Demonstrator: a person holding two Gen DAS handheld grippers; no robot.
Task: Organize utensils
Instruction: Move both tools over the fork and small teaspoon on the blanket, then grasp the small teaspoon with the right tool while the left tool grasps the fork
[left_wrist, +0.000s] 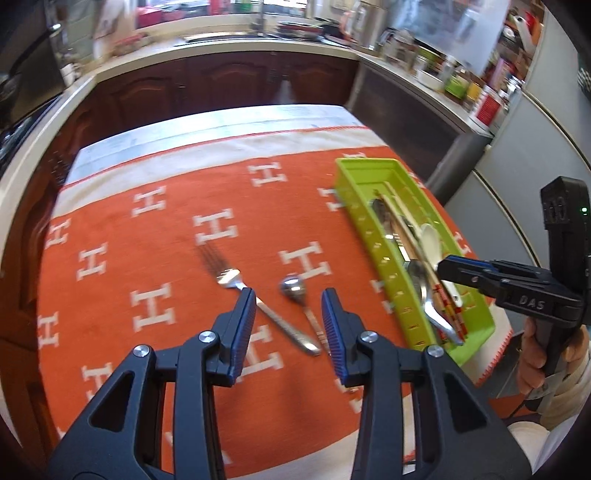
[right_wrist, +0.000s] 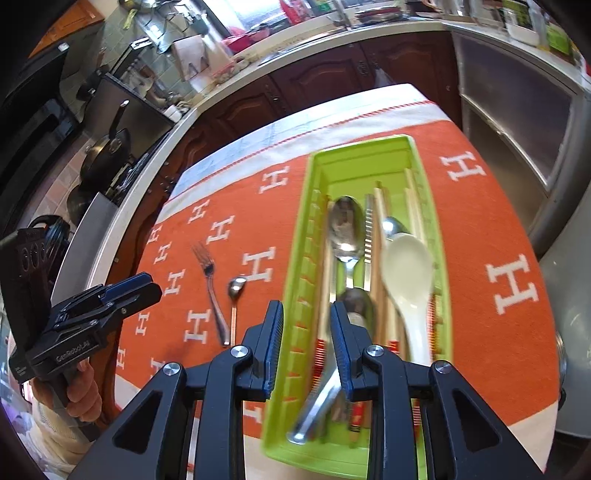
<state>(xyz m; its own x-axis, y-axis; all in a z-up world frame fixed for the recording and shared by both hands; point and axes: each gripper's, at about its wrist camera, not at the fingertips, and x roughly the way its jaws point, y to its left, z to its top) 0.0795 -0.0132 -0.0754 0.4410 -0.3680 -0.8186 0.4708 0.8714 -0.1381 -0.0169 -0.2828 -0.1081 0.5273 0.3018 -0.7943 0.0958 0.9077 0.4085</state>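
Observation:
A fork (left_wrist: 229, 277) and a small metal spoon (left_wrist: 293, 288) lie side by side on the orange cloth. My left gripper (left_wrist: 289, 295) hovers over their handles, open, with nothing between its pads. To the right a green utensil tray (left_wrist: 373, 236) holds metal spoons, chopsticks and a white ceramic spoon (left_wrist: 430, 236). In the right wrist view my right gripper (right_wrist: 306, 308) stands open and empty above the tray's (right_wrist: 369, 142) near left wall. Inside lie a large metal spoon (right_wrist: 345, 229) and the white spoon (right_wrist: 406, 266). The fork (right_wrist: 208, 269), small spoon (right_wrist: 236, 286) and left gripper (right_wrist: 147, 286) show at left.
The orange tablecloth (left_wrist: 147, 258) with white H marks covers the table; its far strip is white. Dark wood cabinets and a cluttered kitchen counter (left_wrist: 258, 48) run behind and to the right. A stove with pans (right_wrist: 107, 147) stands at left. A person's hand (left_wrist: 532, 354) holds the right gripper (left_wrist: 448, 267).

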